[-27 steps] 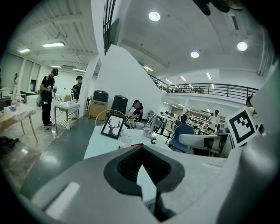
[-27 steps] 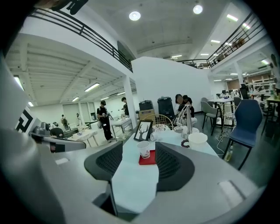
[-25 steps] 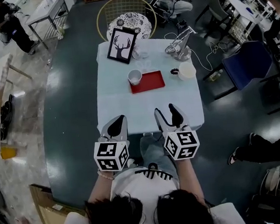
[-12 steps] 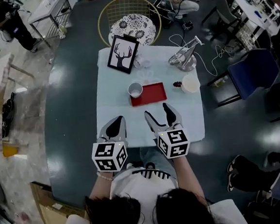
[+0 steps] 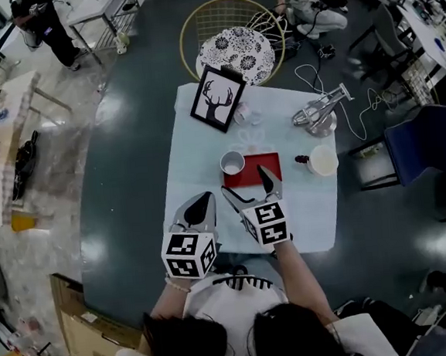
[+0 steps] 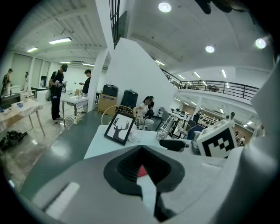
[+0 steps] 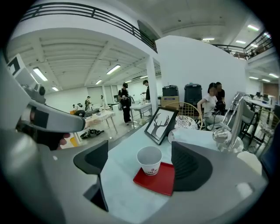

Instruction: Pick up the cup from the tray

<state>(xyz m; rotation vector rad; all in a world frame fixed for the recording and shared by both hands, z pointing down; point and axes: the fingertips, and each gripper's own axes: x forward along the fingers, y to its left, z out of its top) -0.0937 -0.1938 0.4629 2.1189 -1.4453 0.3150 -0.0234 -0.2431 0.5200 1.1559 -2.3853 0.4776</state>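
Note:
A white paper cup (image 5: 232, 163) stands upright on the left end of a red tray (image 5: 255, 172) on the pale blue table (image 5: 198, 164). My right gripper (image 5: 245, 181) hovers just short of the tray, open; its jaws have just been opening and nothing is between them. In the right gripper view the cup (image 7: 149, 160) and tray (image 7: 158, 181) lie ahead, framed by the two fingers (image 7: 189, 166). My left gripper (image 5: 198, 210) is shut and empty over the table's near left part. In the left gripper view its closed jaws fill the lower half, with a red sliver of tray (image 6: 141, 171) showing through.
A framed deer picture (image 5: 218, 98) and a small glass (image 5: 242, 114) stand at the table's far side. A metal stand (image 5: 318, 114) and a white round lid-like object (image 5: 322, 159) sit at the right. A round chair (image 5: 235, 47) is beyond; a blue chair (image 5: 426, 144) is right.
Both grippers have moved forward over the table toward the tray, the right one farther. The right jaws have spread much wider. The left jaws stay shut.

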